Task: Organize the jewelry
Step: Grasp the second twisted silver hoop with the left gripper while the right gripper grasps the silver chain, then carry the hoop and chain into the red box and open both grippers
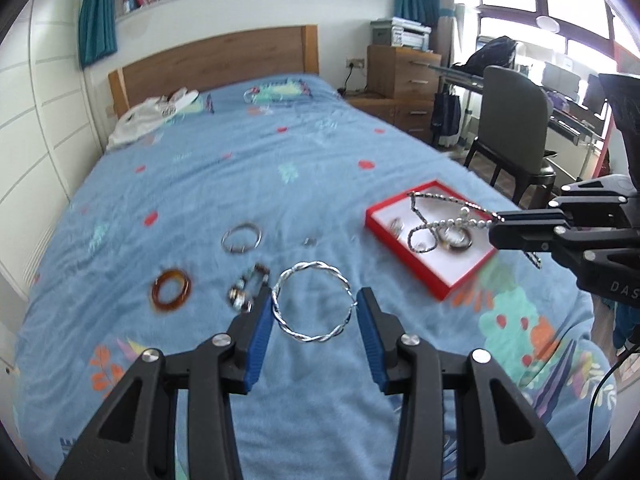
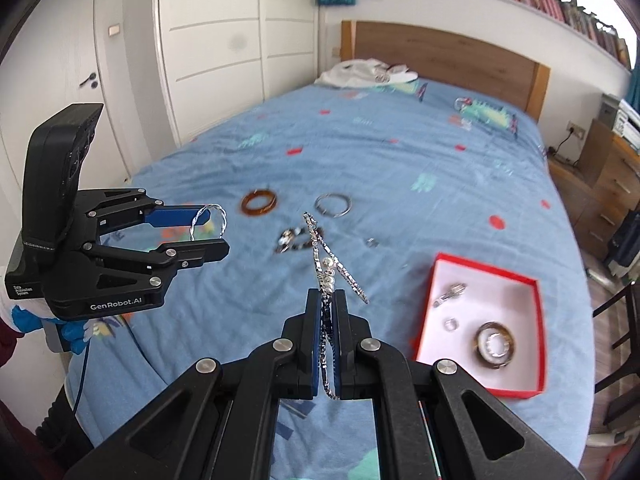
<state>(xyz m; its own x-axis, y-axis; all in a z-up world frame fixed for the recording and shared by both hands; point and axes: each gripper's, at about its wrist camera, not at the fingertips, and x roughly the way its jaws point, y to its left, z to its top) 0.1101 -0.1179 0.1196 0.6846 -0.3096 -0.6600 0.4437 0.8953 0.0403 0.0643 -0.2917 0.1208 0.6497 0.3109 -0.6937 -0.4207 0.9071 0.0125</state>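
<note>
My left gripper (image 1: 314, 304) holds a twisted silver bangle (image 1: 314, 306) between its blue pads, lifted above the blue bedspread; it also shows in the right wrist view (image 2: 210, 220). My right gripper (image 2: 329, 294) is shut on a silver chain necklace with pearls (image 2: 326, 268), which hangs above the red tray (image 1: 430, 276) in the left wrist view (image 1: 444, 222). The tray (image 2: 528, 280) holds a brown bangle (image 2: 494, 344), a ring (image 2: 451, 324) and a clip (image 2: 450, 294). On the bed lie an amber bangle (image 1: 171, 289), a silver bangle (image 1: 241, 237), a beaded bracelet (image 1: 246, 290) and a small ring (image 1: 309, 242).
White clothing (image 1: 148, 116) lies by the wooden headboard (image 1: 216, 56). A chair (image 1: 514, 128), desk and drawers stand right of the bed. White wardrobe doors (image 2: 216, 40) line the other side.
</note>
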